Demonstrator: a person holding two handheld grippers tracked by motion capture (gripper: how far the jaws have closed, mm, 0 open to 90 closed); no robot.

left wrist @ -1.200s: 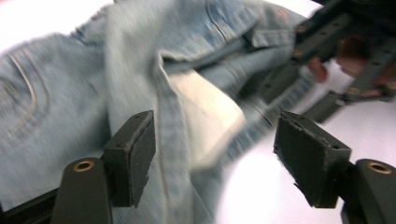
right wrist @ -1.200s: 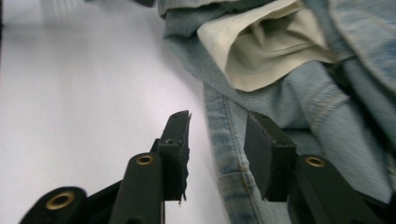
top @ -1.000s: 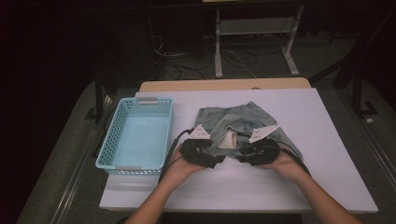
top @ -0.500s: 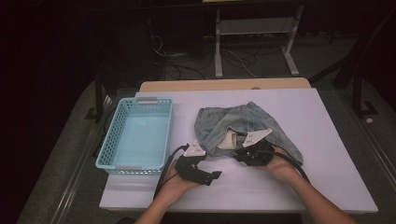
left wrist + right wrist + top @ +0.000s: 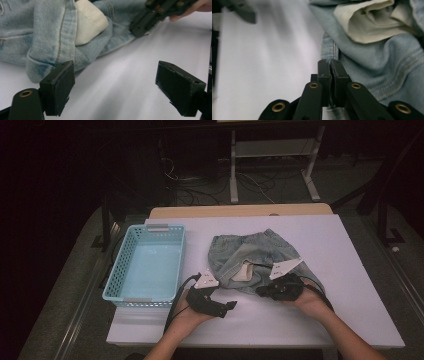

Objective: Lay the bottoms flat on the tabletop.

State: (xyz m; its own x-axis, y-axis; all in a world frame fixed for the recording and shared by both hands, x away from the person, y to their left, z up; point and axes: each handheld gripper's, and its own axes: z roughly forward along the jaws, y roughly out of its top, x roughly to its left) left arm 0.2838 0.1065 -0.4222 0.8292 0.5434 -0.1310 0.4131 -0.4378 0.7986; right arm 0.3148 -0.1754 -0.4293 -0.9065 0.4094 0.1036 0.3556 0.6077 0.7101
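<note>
A pair of light blue denim shorts lies crumpled on the white table, a cream pocket lining turned out. My right gripper is at the garment's front edge. In the right gripper view its jaws have just closed and are shut on the denim hem. My left gripper rests on bare table just in front and left of the shorts. In the left gripper view its jaws have just been opening and stand wide apart, with nothing between them and the denim beyond.
A light blue plastic basket stands at the table's left side, close to the left hand. Bare white table extends right of the shorts and along the front edge. Dark floor, cables and a stand leg lie beyond the table.
The left gripper has pulled back from the shorts toward the table's front edge, away from the fabric. The right gripper stays at the front hem, where its jaws have closed.
</note>
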